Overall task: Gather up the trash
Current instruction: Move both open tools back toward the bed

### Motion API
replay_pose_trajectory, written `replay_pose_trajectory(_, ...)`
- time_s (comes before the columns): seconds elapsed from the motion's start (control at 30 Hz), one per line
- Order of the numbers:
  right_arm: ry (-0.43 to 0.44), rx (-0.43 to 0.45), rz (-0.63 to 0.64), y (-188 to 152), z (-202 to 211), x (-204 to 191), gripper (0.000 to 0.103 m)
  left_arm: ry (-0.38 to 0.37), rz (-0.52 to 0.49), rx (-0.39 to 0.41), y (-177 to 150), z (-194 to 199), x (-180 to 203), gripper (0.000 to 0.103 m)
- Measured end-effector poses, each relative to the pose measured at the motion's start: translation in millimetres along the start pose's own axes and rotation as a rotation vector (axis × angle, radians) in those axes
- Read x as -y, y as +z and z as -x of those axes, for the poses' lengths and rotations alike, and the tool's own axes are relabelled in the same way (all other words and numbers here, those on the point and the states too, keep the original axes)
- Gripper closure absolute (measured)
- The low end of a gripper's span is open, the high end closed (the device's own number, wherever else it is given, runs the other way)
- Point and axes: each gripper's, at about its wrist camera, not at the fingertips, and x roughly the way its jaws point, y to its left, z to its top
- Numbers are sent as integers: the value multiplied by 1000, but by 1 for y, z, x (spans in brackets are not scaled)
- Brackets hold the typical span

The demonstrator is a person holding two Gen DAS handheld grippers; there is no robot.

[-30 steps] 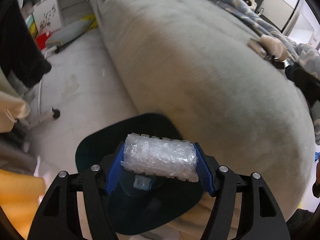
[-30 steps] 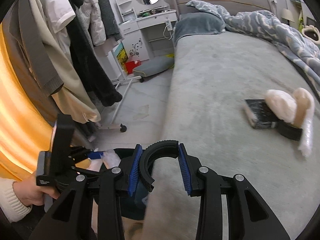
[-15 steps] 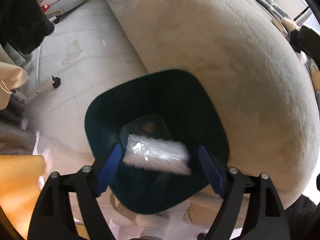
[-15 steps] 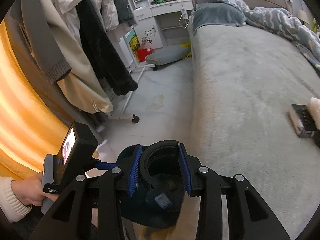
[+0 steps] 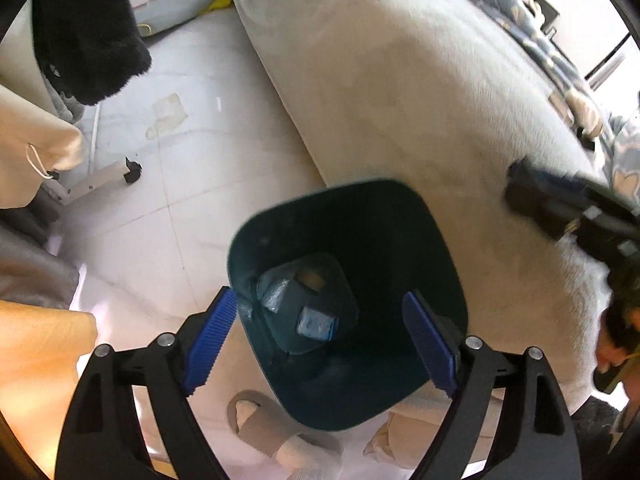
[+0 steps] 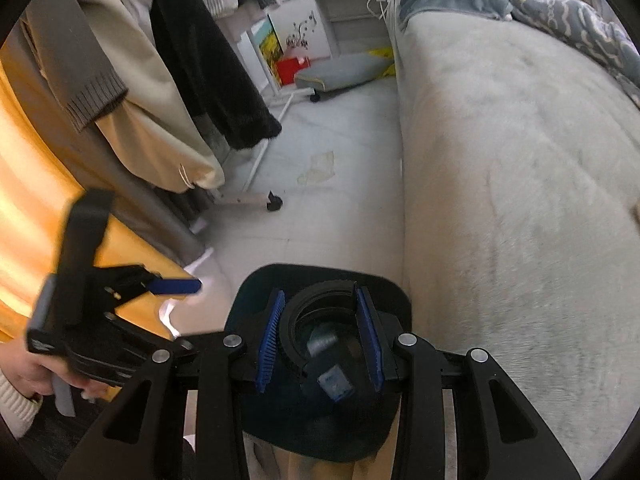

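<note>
A dark teal trash bin (image 5: pixel 436 240) stands on the floor beside the bed. My left gripper (image 5: pixel 324 340) is open and empty above its mouth. The bubble wrap roll (image 5: pixel 272 300) lies at the bin's bottom next to a small blue packet (image 5: pixel 316 322). My right gripper (image 6: pixel 320 332) is shut on a black ring (image 6: pixel 296 312) and holds it over the same bin (image 6: pixel 392 292). The left gripper also shows at the left of the right wrist view (image 6: pixel 176 286).
The grey bed (image 5: pixel 420 80) runs along the bin's right side. A clothes rack with hanging coats (image 6: pixel 168 80) and its wheeled foot (image 6: pixel 274 202) stand on the left. Slippers (image 5: pixel 272 432) lie on the floor by the bin. An orange curtain (image 6: pixel 24 200) is at far left.
My left gripper opened and the bubble wrap roll dropped into the bin. My right gripper moved left with the black ring, from over the bed to over the bin.
</note>
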Motion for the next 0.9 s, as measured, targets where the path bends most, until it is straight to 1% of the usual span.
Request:
replay_pose_trajectory(0.27,-14,-93,0,-9,-36,-6,66,-26,11,140,9,32,-10,26)
replay_pose_trajectory(0.33,-18,-116,7,-11,-46,-9,66,-29,18,172,11,40,-14,30)
replay_pose_trajectory(0.57,-24,-195,41,-24,-66,-20,66,-52,23,292,18,66,-13,36)
replay_pose_trajectory(0.67,-28,-221,64,-28,-71,-28,64,-55,31,343,22,77,-11,37)
replay_pose_trajectory(0.73,-28,-232,82,-30,-70,-31,62,-59,34,379,25,84,-9,37)
replay_pose_trajectory(0.8,-34,-241,101,-31,-70,-35,53,-63,34,410,28,90,-7,37)
replay_pose_trajectory(0.9,-43,-240,123,-32,-67,-40,45,-64,27,451,31,98,-4,37)
